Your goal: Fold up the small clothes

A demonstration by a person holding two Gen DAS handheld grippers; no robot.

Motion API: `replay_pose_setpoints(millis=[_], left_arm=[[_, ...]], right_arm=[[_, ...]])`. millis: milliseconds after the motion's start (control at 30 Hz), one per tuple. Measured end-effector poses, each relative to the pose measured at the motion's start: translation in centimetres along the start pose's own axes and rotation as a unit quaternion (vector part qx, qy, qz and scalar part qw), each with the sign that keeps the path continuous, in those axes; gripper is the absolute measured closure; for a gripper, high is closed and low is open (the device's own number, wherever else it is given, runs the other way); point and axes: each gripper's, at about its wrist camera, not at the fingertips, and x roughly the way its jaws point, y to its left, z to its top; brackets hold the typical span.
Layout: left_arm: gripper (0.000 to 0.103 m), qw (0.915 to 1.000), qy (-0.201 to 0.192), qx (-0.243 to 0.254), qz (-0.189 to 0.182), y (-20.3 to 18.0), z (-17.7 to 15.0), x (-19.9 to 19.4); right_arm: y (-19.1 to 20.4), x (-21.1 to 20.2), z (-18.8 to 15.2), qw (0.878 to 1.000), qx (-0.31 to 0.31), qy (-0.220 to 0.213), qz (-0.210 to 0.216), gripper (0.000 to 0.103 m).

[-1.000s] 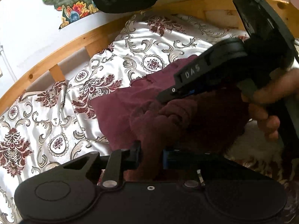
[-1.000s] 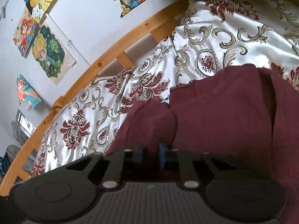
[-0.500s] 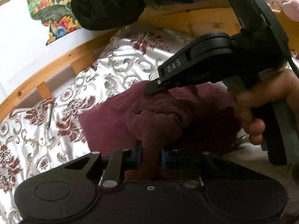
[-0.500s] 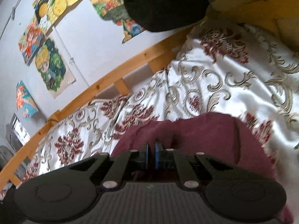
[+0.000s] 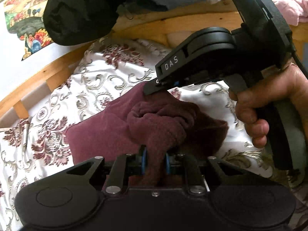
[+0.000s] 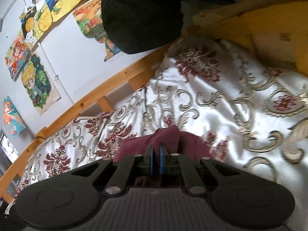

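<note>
While both grippers pinch the maroon knit garment point(image 5: 107, 134) above the patterned bedspread point(image 5: 92, 84), the left gripper point(image 5: 155, 160) grips a bunched fold and the right gripper point(image 6: 155, 160) an edge. Mid-fold, seemingly; next, lay it flat.

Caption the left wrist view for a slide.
Left gripper pinches a bunched maroon garment over the patterned bedspread while the right gripper meets its far edge.

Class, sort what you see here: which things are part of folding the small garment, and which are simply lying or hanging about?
Part of the job:
maroon garment
left gripper, shut on a bunch of it
right gripper, shut on its far edge

Just there:
patterned bedspread
wooden bed rail
black cloth hanging above
wall posters
</note>
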Motion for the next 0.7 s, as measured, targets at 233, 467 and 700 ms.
replay_pose_setpoints(millis=[233, 467, 700], left_arm=[[0.083, 1.0, -0.001, 0.004, -0.004, -0.9, 0.3, 0.0], [0.083, 1.0, -0.001, 0.001, -0.01, -1.6, 0.5, -0.2], [0.083, 0.9998, 0.0, 0.01, -0.017, -3.0, 0.0, -0.1]], right_arm=[[-1.8, -0.9, 0.1, 0.999, 0.04, 0.009, -0.013, 0.095], [-1.9, -1.6, 0.3, 0.999, 0.048, 0.007, -0.017, 0.095], [-2.6, -2.4, -0.5, 0.997, 0.044, 0.023, -0.05, 0.095]])
